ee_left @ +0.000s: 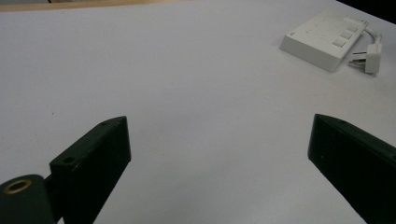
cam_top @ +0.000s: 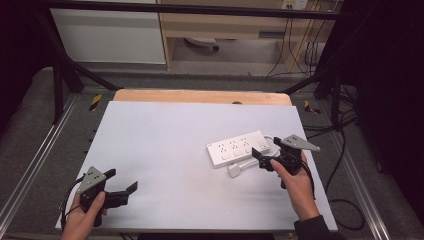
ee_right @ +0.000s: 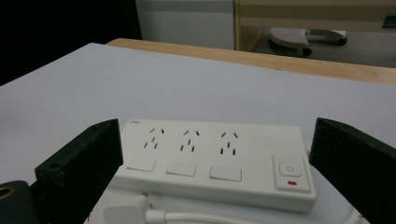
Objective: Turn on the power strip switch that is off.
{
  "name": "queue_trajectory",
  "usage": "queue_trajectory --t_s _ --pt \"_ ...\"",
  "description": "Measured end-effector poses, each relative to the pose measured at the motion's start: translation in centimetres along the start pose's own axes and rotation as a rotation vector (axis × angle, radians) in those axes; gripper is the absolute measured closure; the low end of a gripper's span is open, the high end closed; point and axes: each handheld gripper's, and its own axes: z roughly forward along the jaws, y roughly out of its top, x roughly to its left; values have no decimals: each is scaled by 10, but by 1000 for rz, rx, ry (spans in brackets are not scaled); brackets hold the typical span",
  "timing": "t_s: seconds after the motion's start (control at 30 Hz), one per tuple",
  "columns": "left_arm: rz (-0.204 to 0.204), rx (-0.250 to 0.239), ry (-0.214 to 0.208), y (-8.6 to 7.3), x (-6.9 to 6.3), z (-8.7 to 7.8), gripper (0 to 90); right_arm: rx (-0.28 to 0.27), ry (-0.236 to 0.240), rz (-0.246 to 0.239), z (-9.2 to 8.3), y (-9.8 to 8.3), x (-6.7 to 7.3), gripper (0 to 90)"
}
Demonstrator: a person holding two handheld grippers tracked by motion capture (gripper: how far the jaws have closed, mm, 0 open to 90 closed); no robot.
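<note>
A white strip (cam_top: 238, 147) lies flat on the right half of the white surface (cam_top: 165, 150), angled, with three socket groups, three blank rocker switches and a power button with a red mark at one end. Its white plug (cam_top: 234, 170) rests just beside its near edge, prongs showing, on a white cord (ee_right: 187, 217). The right tool (cam_top: 267, 159), jaws apart and empty, hovers just beside the strip's near end, while the left tool (cam_top: 122, 187), also apart and empty, sits well apart at the near left corner.
</note>
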Motion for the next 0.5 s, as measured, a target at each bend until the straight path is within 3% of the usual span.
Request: queue_trajectory --t_s 0.5 --pt "-6 -7 4 0 1 -1 57 -3 -36 25 -35 -20 -19 38"
